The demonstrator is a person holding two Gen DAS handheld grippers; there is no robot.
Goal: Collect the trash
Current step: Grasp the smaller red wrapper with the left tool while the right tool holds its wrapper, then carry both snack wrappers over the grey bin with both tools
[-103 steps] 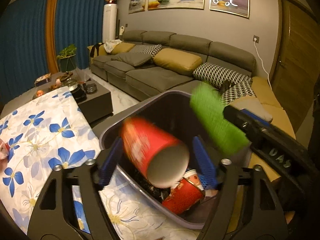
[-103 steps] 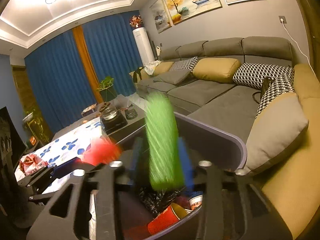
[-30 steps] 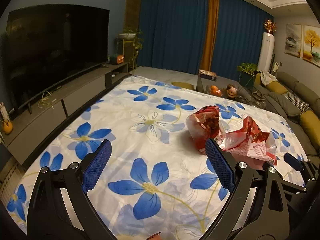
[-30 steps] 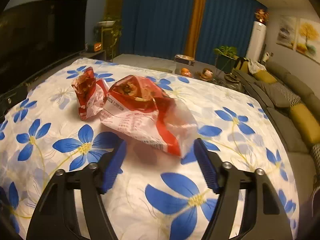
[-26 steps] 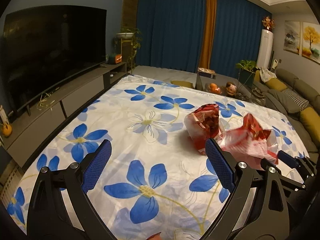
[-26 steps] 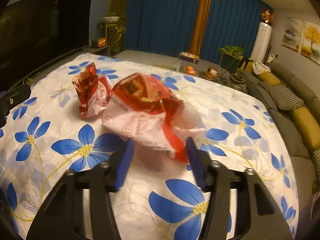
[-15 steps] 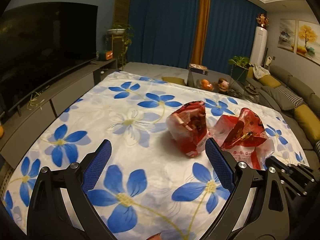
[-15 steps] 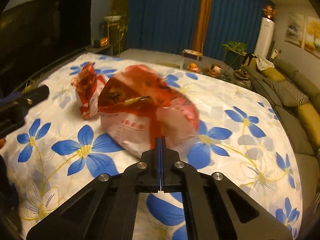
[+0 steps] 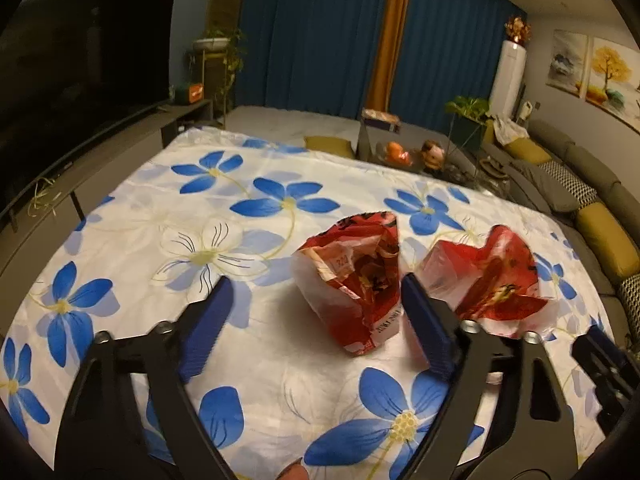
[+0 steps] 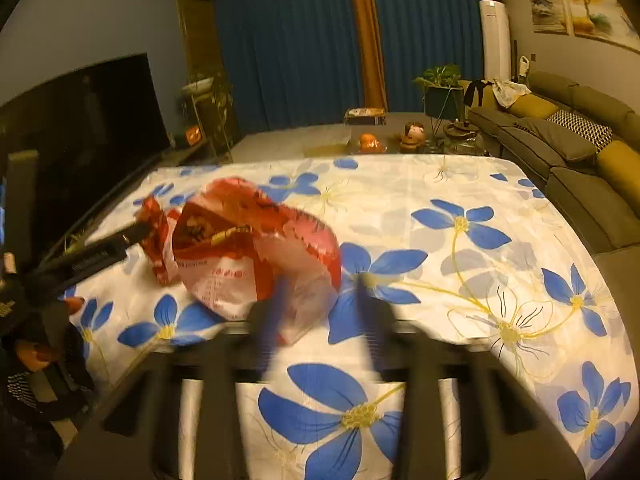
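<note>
Two wrappers: both crumpled red-and-white snack bags lie on the flowered cloth (image 9: 248, 364), just beside each other; the left bag (image 9: 356, 284) sits toward 12 o'clock from your left claw, the right bag (image 10: 256, 256) toward 11 o'clock from your right claw.
Left claw (image 9: 316, 328): its jaws are closing, yet they stand wide apart and touch nothing; the left bag sits at the far end of the gap, against the right-hand finger.
Right claw (image 10: 318, 312): blurred; its jaws are opening, a clear corner of the right bag lies between them, and you cannot tell whether the pads press it.
Step in hand: you are picking up the last litter off the cloth, one bag per claw, as it appears.
Next move: bring your left claw forward and toward 1 o'clock so the bag sits centred, then pinch the crumpled paper; settle your right claw's hold first.
Change from half a second ago: your right claw was then fully shut on the bag's edge and now gapes; your left claw has narrowed and sits closer to its bag.
</note>
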